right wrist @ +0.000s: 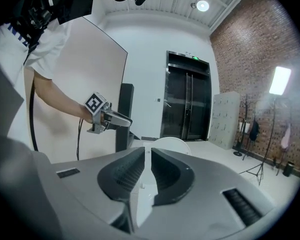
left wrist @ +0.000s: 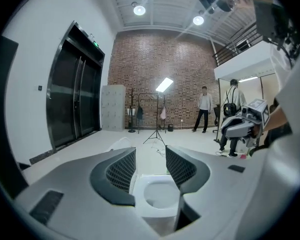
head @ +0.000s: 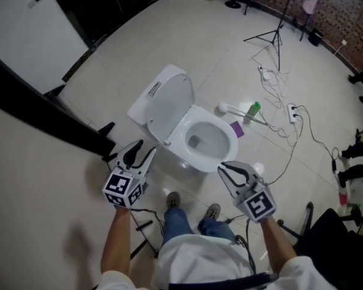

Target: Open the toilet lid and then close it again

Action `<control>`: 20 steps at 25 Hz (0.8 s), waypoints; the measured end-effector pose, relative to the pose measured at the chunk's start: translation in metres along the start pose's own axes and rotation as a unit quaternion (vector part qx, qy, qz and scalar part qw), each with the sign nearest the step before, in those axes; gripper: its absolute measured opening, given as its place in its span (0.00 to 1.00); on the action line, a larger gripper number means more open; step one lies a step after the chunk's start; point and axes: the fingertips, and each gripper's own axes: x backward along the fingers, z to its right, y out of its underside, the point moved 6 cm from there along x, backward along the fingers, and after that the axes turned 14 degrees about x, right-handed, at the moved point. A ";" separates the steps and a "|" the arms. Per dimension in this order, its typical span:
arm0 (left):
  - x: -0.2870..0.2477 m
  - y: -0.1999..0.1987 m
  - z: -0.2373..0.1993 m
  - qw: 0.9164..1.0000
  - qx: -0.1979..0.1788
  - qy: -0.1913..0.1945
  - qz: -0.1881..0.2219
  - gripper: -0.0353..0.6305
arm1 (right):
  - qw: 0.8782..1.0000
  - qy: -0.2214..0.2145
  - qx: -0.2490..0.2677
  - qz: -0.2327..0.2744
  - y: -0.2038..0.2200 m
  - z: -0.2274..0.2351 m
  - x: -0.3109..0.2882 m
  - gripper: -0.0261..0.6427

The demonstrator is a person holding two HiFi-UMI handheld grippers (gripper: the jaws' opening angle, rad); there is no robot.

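Pale, glossy tiled floor (head: 169,35) fills most of the head view. A person stands on it, looking steeply down, with a tool in each hand.

Just ahead of the person's shoes stands the white ceramic toilet (head: 190,162). Its bowl is uncovered. The white oval plastic lid (head: 169,101) is already raised and leans back, away from the person, so the closing half of the task appears to be what remains.

The left hand-held gripper (head: 144,150) hovers just beside the near left of the toilet, not touching it. Its jaws stand apart and empty, with the bowl showing through the gap. The right hand-held gripper (head: 224,169) hangs at the near right edge of the bowl. Its jaws are drawn almost together and grip nothing.

Likely troubles from here:
- The lid is smooth and hinged. A nudge without a firm hold could send it past its balance point and let it slam onto the bowl.
- The open left jaws could slide off the rounded rim if they close at an angle.
- The right gripper sits so near the bowl that a careless swing could knock the ceramic.
- A small green bottle (head: 253,109) stands on the floor near the far side of the toilet, and loose white cables (head: 278,83) trail beyond it. A sideways step could tip the one or snag the other.
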 end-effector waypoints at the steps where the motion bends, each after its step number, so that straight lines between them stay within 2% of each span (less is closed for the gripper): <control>1: -0.008 -0.002 -0.015 1.000 -0.001 0.002 -0.007 0.33 | 1.000 0.007 -0.011 -0.003 0.000 -0.004 -0.007 0.09; 6: -0.070 -0.018 -0.087 0.999 -0.001 0.028 -0.043 0.33 | 0.996 0.047 -0.074 -0.029 0.000 -0.019 -0.047 0.09; 11: -0.138 -0.027 -0.139 0.995 -0.010 0.047 -0.089 0.33 | 0.988 0.079 -0.121 -0.052 0.002 -0.026 -0.086 0.09; 16: -0.182 -0.014 -0.144 0.990 -0.020 0.054 -0.125 0.33 | 0.987 0.089 -0.122 -0.057 0.010 -0.020 -0.101 0.09; 20: -0.204 0.000 -0.146 0.989 -0.034 0.029 -0.142 0.33 | 0.985 0.100 -0.129 -0.062 0.027 -0.007 -0.092 0.10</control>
